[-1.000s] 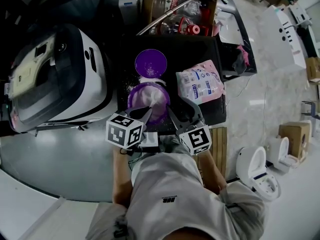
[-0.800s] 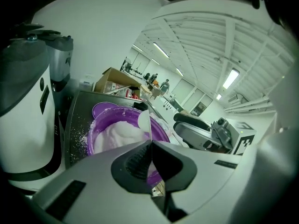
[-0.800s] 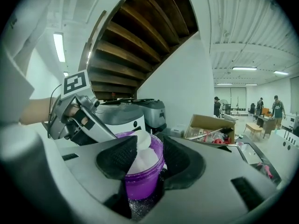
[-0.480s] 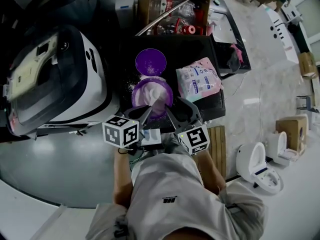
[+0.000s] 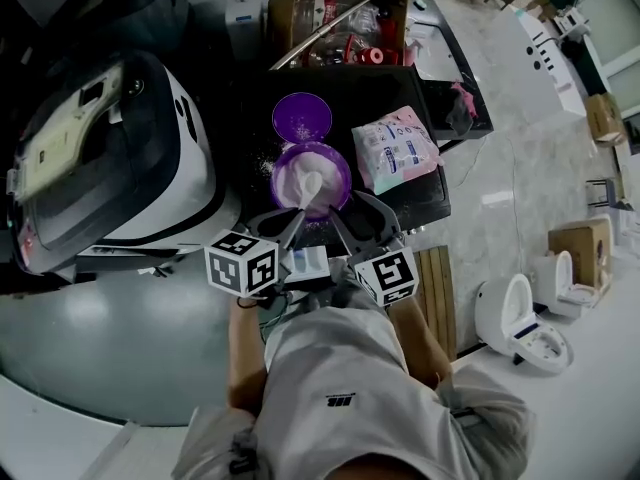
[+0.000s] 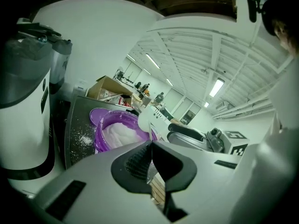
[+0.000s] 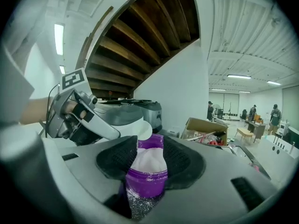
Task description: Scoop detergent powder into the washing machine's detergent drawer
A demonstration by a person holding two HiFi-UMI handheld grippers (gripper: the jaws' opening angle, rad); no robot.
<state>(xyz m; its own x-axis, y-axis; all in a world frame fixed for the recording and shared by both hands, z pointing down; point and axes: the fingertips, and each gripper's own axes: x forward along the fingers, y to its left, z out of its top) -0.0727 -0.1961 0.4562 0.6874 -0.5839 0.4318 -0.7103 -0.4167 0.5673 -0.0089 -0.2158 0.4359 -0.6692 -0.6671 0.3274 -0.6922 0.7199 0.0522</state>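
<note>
Tabletop [image 5: 400, 88]: dark, and crowded in the middle. There is bare room at the far right, behind the bag.
Tub [image 5: 344, 176]: purple, open and upright. It stands near the front edge of the tabletop and close to the left edge.
Powder [image 5: 325, 196]: white, and it fills the tub. Some is spilled on the tabletop to the left of the tub.
Lid [image 5: 302, 118]: purple and flat, just behind the tub.
Bag [image 5: 397, 153]: pink and lying down, just to the right of the tub.
Box [image 5: 283, 16]: brown card, at the back edge, full of things.
Washing machine [image 5: 110, 158]: big, white and black, close by the left edge of the tabletop.
Left gripper [image 6: 150, 146]: it reaches in over the front edge. Its jaws are pressed together on the thin handle of the scoop.
Scoop [image 5: 308, 186]: white, with its round end over the powder in the tub.
Right gripper [image 7: 149, 148]: it is low, just beside the left gripper at the front right side of the tub. Its jaws stand apart and the tub shows between them. I cannot tell if they touch the tub.
</note>
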